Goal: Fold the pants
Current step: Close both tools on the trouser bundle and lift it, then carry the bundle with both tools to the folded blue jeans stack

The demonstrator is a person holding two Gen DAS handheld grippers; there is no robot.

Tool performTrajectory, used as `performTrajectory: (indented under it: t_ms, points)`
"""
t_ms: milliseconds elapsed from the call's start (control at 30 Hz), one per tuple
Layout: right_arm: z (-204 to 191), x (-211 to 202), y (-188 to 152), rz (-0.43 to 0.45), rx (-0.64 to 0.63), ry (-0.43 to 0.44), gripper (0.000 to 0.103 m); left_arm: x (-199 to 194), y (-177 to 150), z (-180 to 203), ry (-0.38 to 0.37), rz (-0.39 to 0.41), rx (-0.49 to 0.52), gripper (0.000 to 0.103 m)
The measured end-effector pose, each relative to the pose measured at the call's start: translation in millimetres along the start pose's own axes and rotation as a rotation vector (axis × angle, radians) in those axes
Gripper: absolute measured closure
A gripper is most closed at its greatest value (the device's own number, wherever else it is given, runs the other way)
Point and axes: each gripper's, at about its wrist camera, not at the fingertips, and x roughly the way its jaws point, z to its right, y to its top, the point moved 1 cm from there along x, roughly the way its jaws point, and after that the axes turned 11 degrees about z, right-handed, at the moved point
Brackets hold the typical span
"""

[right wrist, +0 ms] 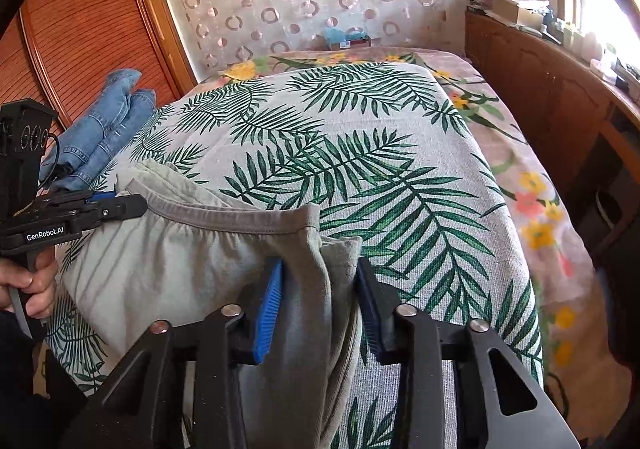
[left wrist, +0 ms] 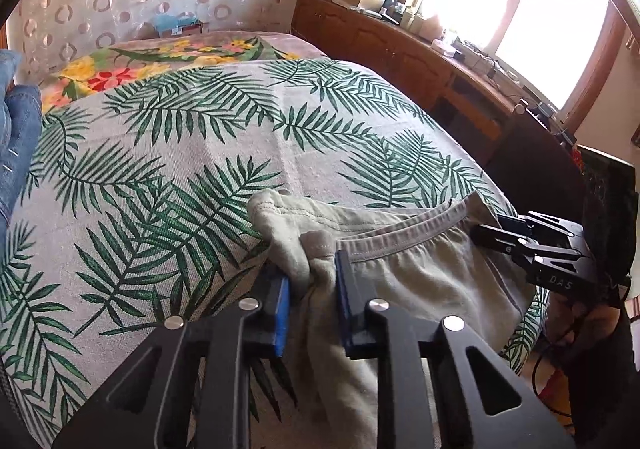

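Both grippers pinch the grey pants (right wrist: 168, 261) at the waistband, on the leaf-print bedspread (right wrist: 340, 153): left gripper (left wrist: 310, 291) nearly closed on one bunched corner, right gripper (right wrist: 320, 303) clamping the other.

Free room: the palm-leaf bedspread (right wrist: 360, 137) lies bare from 10 o'clock round to 2 o'clock of the pants (right wrist: 168, 261), up to the floral blanket (right wrist: 532, 209) at the far end. Obstacles: folded jeans (right wrist: 100, 133) at 10 o'clock on the bed's left edge; a wooden cabinet (right wrist: 560, 101) along the right side at 3 o'clock; a wooden slatted door (right wrist: 80, 21) behind the jeans.
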Motion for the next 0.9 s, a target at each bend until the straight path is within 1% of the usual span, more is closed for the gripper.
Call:
performTrajectory:
  t_ms: [67, 133, 233, 400, 600, 733, 900]
  points:
    - [-1, 1, 0, -0.004, 0.001, 0.012, 0.079, -5, 0, 5, 0.004, 0.013, 0.017, 0.084]
    - [-2, 1, -1, -0.007, 0.000, 0.021, 0.087, -12, 2, 9, -0.005, 0.029, 0.022, 0.084]
    - [-2, 1, -2, -0.002, 0.003, 0.027, 0.090, -22, 4, 14, -0.011, 0.053, 0.028, 0.084]
    - [-8, -7, -2, 0.023, -0.003, 0.035, 0.092, -40, 5, 20, -0.025, 0.092, 0.031, 0.085]
    - [-18, -25, 5, 0.089, -0.021, 0.037, 0.092, -64, 11, 28, -0.037, 0.146, 0.049, 0.086]
    - [-27, -38, 13, 0.136, -0.037, 0.052, 0.092, -83, 19, 31, -0.013, 0.205, 0.070, 0.087]
    - [-41, -48, 22, 0.185, -0.070, 0.076, 0.092, -102, 23, 28, 0.010, 0.253, 0.078, 0.087]
